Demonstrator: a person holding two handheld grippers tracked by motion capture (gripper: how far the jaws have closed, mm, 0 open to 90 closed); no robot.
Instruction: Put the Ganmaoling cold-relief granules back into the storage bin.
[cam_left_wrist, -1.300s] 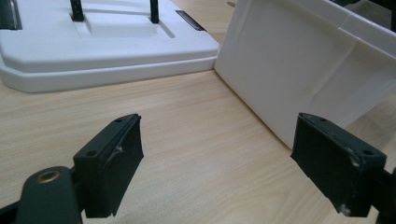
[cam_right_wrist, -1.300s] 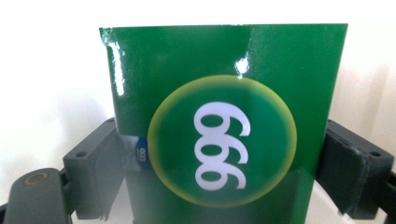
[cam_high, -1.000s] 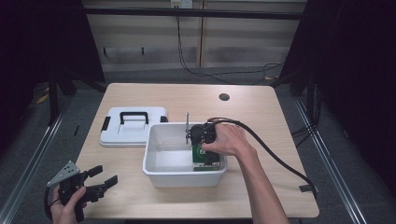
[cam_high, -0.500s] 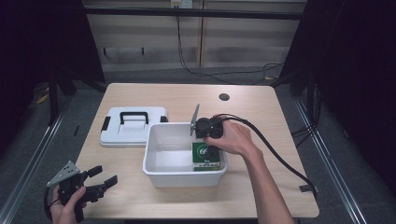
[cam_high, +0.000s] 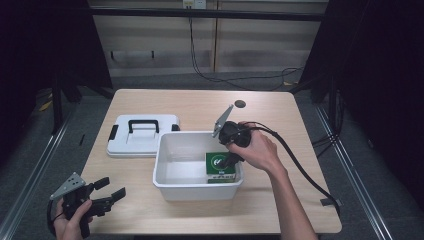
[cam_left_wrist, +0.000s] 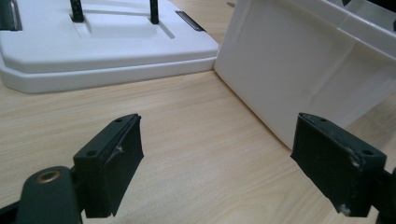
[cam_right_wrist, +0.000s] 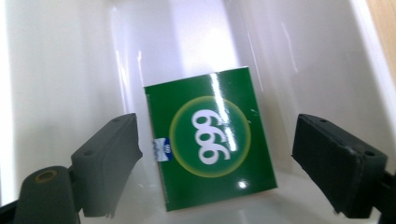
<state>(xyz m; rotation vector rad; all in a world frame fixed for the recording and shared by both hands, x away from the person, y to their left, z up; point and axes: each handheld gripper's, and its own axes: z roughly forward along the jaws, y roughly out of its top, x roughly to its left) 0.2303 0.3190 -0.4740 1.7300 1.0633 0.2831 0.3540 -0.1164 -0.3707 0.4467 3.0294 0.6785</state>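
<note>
A green box (cam_high: 219, 166) with a round "999" logo (cam_right_wrist: 210, 137) lies in the right end of a white bin (cam_high: 170, 177) at the table's middle. My right gripper (cam_high: 231, 159) hangs over that box, open, its black jaws spread wide on either side with nothing between them (cam_right_wrist: 219, 168). My left gripper (cam_high: 107, 189) rests low at the table's front left corner, open and empty (cam_left_wrist: 219, 163), facing the bin's outer wall (cam_left_wrist: 299, 70).
A white lid (cam_high: 141, 136) with a black handle lies flat left of the bin, its edge (cam_left_wrist: 102, 60) touching the bin's corner. A small dark hole (cam_high: 240, 104) marks the far table. A black cable (cam_high: 300, 167) trails right from my right gripper.
My right gripper has let go of the green box, which now lies in the bin, and has lifted up and back a little. The left gripper has not moved.
</note>
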